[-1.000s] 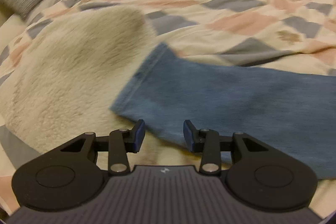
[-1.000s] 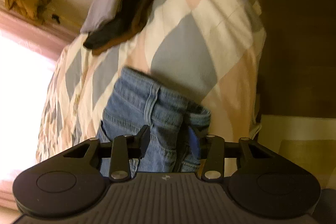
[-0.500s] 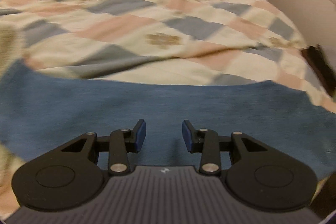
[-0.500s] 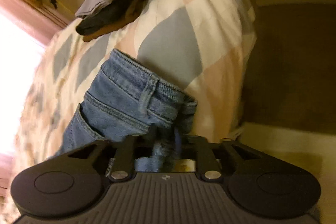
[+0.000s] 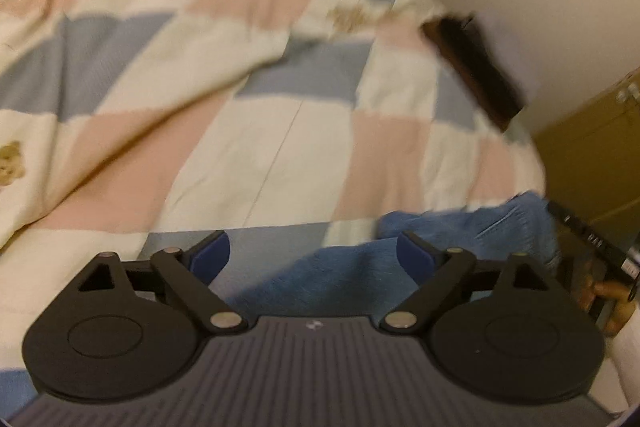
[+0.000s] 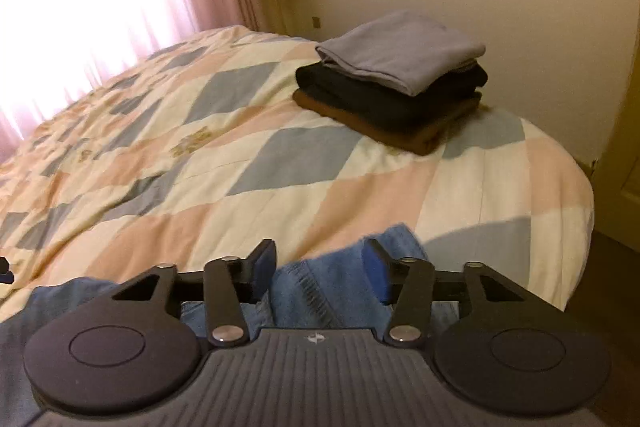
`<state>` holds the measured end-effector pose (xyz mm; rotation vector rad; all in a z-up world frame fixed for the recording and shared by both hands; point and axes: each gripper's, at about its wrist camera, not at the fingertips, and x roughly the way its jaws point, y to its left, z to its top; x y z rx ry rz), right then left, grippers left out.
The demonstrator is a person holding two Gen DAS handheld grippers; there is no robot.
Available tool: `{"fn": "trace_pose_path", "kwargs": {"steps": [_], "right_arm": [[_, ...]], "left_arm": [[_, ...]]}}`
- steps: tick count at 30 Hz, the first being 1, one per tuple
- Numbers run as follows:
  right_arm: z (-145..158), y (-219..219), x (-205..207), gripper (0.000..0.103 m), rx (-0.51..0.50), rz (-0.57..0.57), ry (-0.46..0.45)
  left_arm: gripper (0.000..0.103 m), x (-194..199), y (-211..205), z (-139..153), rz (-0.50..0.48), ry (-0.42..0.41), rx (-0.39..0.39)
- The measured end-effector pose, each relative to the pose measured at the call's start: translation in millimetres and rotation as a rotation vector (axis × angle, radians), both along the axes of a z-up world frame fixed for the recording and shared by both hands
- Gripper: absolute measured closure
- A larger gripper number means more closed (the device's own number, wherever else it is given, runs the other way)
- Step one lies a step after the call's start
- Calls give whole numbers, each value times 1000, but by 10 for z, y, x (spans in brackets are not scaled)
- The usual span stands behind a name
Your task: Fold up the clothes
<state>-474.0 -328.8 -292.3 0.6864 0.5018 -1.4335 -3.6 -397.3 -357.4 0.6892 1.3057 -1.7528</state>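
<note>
Both tools have swung since a moment ago: the left tool (image 5: pixel 314 253) hangs spread over the jeans (image 5: pixel 472 227) at the bed's (image 5: pixel 280 131) near edge, the right tool (image 6: pixel 319 261), having let go, straddles bunched denim toward six o'clock, so I'd pinch a flat hem, not the bunch.

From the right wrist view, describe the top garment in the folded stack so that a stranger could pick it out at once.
Find the patchwork quilt covering the bed, then look to its far right corner near the cream wall, where a stack of folded clothes sits. The grey garment lies on top, paler than the black one and the brown one beneath it.
</note>
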Motion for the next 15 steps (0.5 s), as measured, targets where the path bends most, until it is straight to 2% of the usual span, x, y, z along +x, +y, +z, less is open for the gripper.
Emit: {"fn": "trace_pose_path", "kwargs": {"steps": [1, 3, 5, 6, 8, 10, 12, 15], "right_arm": [[-47, -71, -30, 34, 20, -5, 35], [-142, -150, -162, 33, 61, -41, 57], [-238, -170, -369, 35, 110, -77, -57], [-283, -146, -459, 37, 127, -93, -109], [-359, -57, -575, 43, 138, -119, -173], [-401, 26, -607, 43, 136, -130, -196], [-439, 87, -620, 43, 137, -144, -204], [-480, 97, -644, 41, 141, -171, -219]], "left_arm": [[15, -13, -60, -91, -8, 16, 42], [17, -38, -90, -239, -37, 117, 113], [37, -125, -55, -301, -86, 184, 139], [39, -181, -28, -310, -115, 206, 143], [39, -257, -34, -363, -142, 259, 167], [36, -301, -83, -448, -141, 314, 205], [27, -345, -132, -533, -139, 370, 242], [26, -412, -205, -660, -137, 453, 298]]}}
